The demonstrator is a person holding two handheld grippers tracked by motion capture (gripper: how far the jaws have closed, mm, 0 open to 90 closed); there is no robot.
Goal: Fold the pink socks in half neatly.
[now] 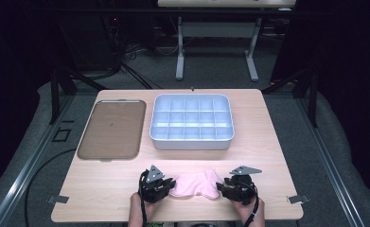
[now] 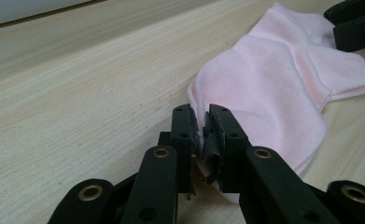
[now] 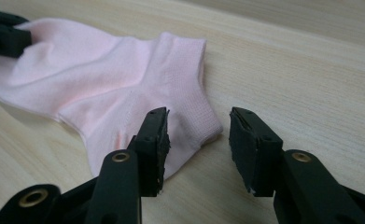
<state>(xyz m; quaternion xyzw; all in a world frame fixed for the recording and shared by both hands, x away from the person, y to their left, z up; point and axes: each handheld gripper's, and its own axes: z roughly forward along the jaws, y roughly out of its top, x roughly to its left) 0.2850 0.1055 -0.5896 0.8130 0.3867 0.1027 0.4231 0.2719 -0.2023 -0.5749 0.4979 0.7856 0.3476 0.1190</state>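
While my left gripper [image 2: 200, 128] stays out of the account of motion, its jaws stand clamped on the toe-end edge of the pink sock [image 2: 283, 88], a fold of fabric pinched between the black pads. My right gripper [image 3: 196, 135] has its jaws apart, the sock's ribbed cuff corner lying between them with no pad pressing on it. I note the sock lies flat on the near edge of the table [image 1: 268, 142], between the two grippers: soft knit, pale pink, ankle-cut, with a finer rib at the cuff. Table top is light wood-grain laminate, matte, with fine streaks. Farther back sit a pale blue plastic organiser tray [image 1: 192, 142] with a grid of square compartments and rounded corners, and left of it, just beside, a flat brown tray [image 1: 111, 130] with a metal rim. Beyond: grey carpet, a white desk frame [image 1: 215, 47], dark surroundings.
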